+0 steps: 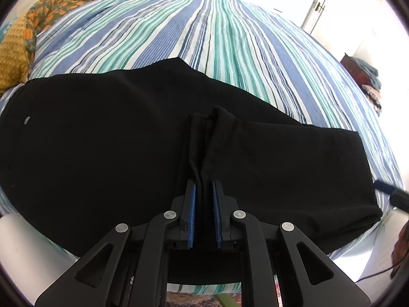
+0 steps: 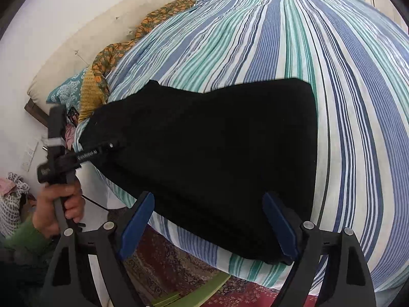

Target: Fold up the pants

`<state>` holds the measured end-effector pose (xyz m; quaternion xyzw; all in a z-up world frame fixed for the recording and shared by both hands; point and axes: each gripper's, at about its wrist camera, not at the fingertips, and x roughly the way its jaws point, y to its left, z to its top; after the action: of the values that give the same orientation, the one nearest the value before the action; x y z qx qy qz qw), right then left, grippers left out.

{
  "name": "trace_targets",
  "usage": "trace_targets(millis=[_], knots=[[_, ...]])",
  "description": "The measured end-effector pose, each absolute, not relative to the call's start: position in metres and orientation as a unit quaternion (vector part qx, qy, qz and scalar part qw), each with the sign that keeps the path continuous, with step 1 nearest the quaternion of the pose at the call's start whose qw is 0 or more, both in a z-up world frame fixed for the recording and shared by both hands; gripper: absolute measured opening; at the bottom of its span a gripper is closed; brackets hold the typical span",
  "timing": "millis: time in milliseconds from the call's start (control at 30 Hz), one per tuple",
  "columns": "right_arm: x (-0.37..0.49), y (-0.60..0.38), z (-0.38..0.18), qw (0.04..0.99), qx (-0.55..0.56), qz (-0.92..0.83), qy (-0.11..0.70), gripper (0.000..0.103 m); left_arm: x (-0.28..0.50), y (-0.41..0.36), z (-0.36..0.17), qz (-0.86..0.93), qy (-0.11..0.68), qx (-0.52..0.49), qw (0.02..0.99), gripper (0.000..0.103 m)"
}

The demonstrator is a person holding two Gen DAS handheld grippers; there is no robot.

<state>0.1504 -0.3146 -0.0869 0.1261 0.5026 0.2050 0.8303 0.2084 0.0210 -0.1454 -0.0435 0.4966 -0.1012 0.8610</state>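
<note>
Black pants [image 1: 102,140] lie flat across a striped bed [image 1: 204,25], near its front edge. My left gripper [image 1: 204,186] is shut on a raised ridge of the pants' fabric, which is pinched between its blue pads [image 1: 193,199]. In the right wrist view the pants [image 2: 217,133] spread from the left to the middle of the bed [image 2: 345,89]. My right gripper [image 2: 208,199] hovers open over their near edge, its blue pads [image 2: 135,220] wide apart with only flat cloth below. A hand in a green sleeve [image 2: 58,204] grips the left gripper's handle at the left.
An orange floral blanket [image 1: 51,7] and a yellow pillow [image 1: 12,48] lie at the head of the bed. A patterned rug [image 2: 166,261] covers the floor below the bed's edge. Piled clothes [image 1: 370,81] sit at the far right.
</note>
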Motion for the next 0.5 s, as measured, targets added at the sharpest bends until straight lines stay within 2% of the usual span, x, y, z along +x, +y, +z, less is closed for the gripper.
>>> trace_targets(millis=[133,200,267,333,500], knots=[[0.196,-0.334,-0.053,0.850,0.173,0.200,0.456,0.086,0.209,0.021,-0.146,-0.101,0.497,-0.043,0.861,0.013],[0.228,-0.346,-0.069,0.832,0.215,0.196,0.473,0.086,0.208,0.023,-0.146,-0.103,0.496,-0.046,0.861,0.015],[0.252,-0.360,-0.107,0.797,0.243,0.164,0.528,0.085,0.208,0.022,-0.147,-0.106,0.496,-0.046,0.861,0.017],[0.258,-0.372,-0.139,0.772,0.264,0.146,0.560,0.066,0.207,0.020,-0.147,-0.105,0.495,-0.039,0.862,0.017],[0.223,-0.385,-0.093,0.811,0.281,0.160,0.488,0.066,0.209,0.020,-0.148,-0.104,0.497,-0.044,0.860,0.017]])
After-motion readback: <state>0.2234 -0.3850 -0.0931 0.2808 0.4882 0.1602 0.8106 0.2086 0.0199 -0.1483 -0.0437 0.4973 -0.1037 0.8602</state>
